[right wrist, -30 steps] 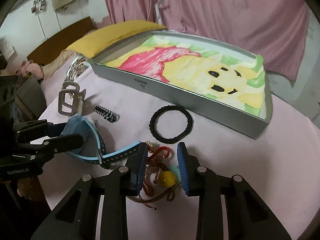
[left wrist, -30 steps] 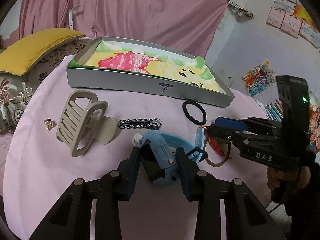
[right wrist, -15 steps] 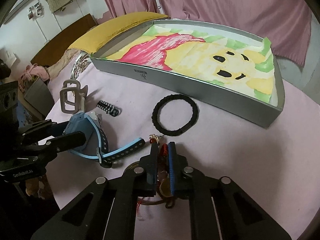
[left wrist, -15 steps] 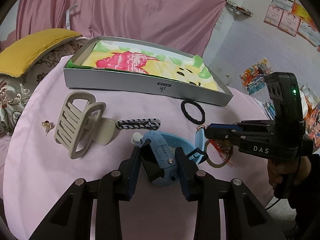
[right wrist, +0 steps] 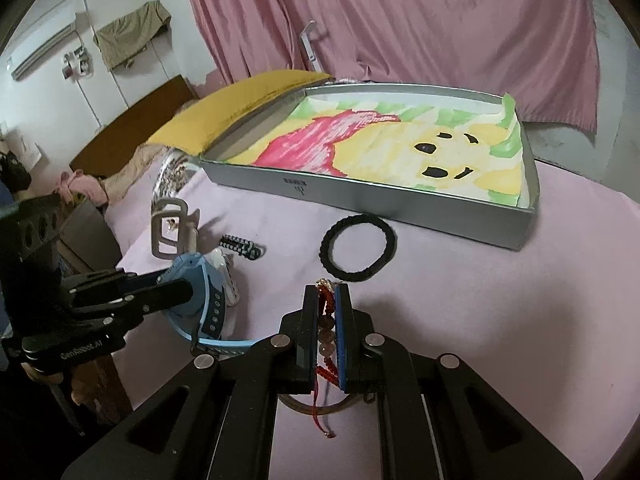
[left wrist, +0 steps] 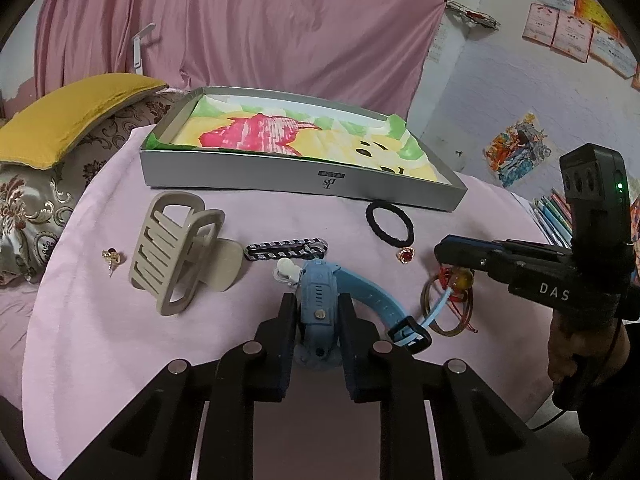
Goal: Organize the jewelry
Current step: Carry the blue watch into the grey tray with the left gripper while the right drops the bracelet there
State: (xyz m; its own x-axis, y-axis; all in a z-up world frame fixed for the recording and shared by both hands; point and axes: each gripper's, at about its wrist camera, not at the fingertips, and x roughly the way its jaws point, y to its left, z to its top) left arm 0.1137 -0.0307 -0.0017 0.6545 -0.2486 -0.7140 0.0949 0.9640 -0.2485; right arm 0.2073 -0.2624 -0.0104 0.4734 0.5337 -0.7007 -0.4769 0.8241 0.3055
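Note:
My left gripper point(left wrist: 318, 300) has a blue watch point(left wrist: 320, 292) between its jaws; they are closing and the pads press on the watch body, its strap curving right on the pink cloth. From the right wrist view the same watch point(right wrist: 200, 280) sits at the left gripper's point(right wrist: 188, 284) tip. My right gripper point(right wrist: 328, 292) is shut on a red beaded cord bracelet point(right wrist: 326, 320), whose cords hang below. In the left wrist view this bracelet point(left wrist: 460, 280) dangles from the right gripper point(left wrist: 440, 250) above a thin gold bangle point(left wrist: 432, 312). A grey box point(left wrist: 280, 176) lined with a coloured drawing stands behind.
On the cloth lie a beige claw clip point(left wrist: 176, 248), a gold earring point(left wrist: 111, 257), a black-and-white braided band point(left wrist: 286, 249), a black hair tie point(left wrist: 390, 220) and a red-stone ring point(left wrist: 406, 255). A yellow cushion point(left wrist: 72, 108) lies to the left. Pencils point(left wrist: 556, 212) lie at the right.
The right jaws shut on the red bracelet and lifted it a little, uncovering the red-stone ring. The left jaws narrowed onto the watch body.

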